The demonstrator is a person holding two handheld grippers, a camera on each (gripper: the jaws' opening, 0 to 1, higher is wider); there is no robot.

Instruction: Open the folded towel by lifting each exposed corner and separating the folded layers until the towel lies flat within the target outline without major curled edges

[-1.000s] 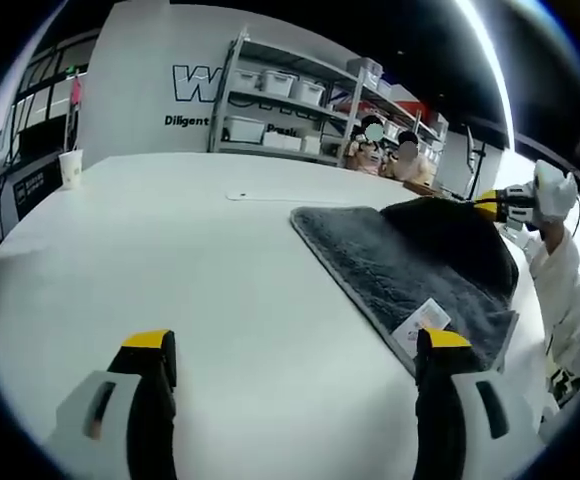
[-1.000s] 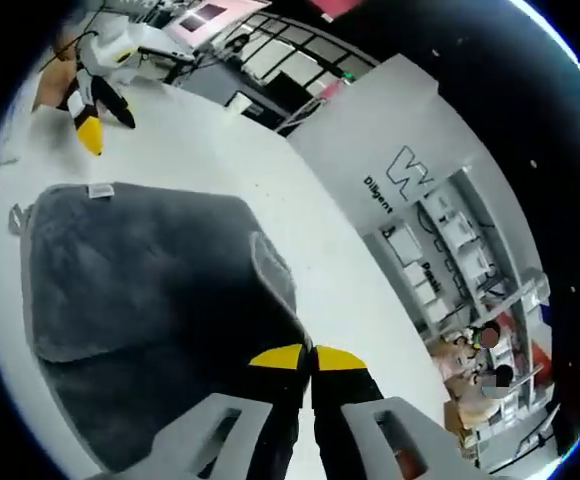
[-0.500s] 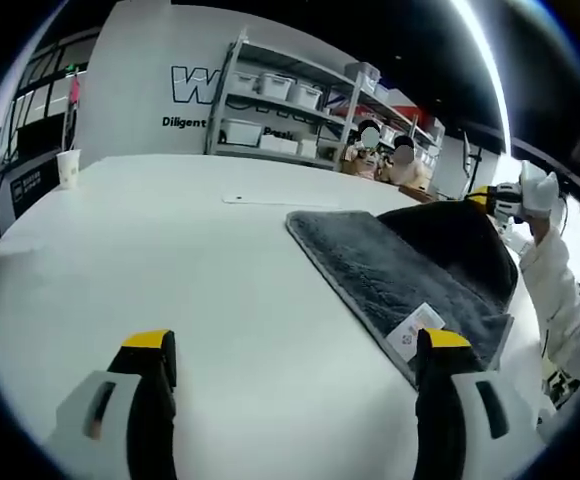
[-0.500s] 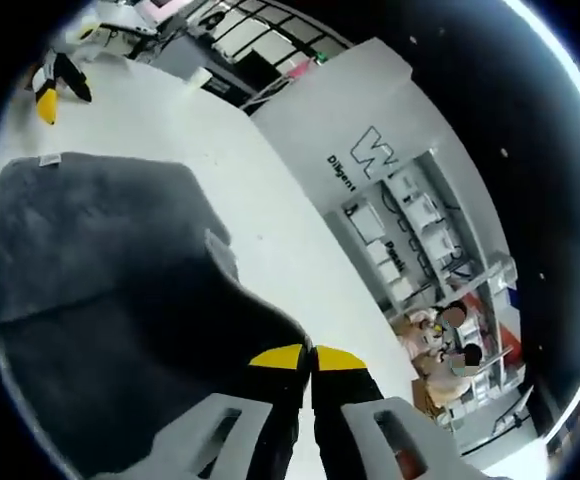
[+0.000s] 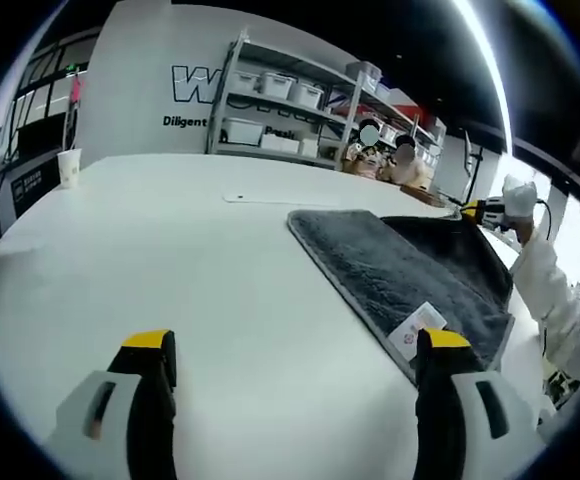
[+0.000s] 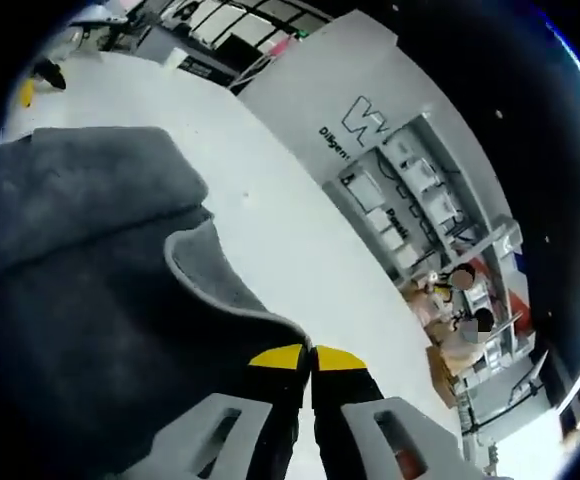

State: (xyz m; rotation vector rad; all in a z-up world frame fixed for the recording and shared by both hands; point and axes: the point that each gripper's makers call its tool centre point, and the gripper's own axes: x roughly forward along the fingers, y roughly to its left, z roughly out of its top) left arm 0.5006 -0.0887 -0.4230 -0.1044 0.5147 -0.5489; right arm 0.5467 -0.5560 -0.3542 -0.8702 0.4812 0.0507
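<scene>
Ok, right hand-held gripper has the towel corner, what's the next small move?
Probably carry that corner further outward and lower it: the right hand-held gripper is shut on the towel, whose upper layer is lifted and folded over, while the left hand-held gripper is open near the label corner.

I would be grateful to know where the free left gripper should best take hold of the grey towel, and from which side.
Probably the near corner of the towel, beside its white label. That edge lies flat and exposed just ahead of the open left gripper, so coming in low from the table side should slip a finger beneath. The right gripper is pinching the far fold.
</scene>
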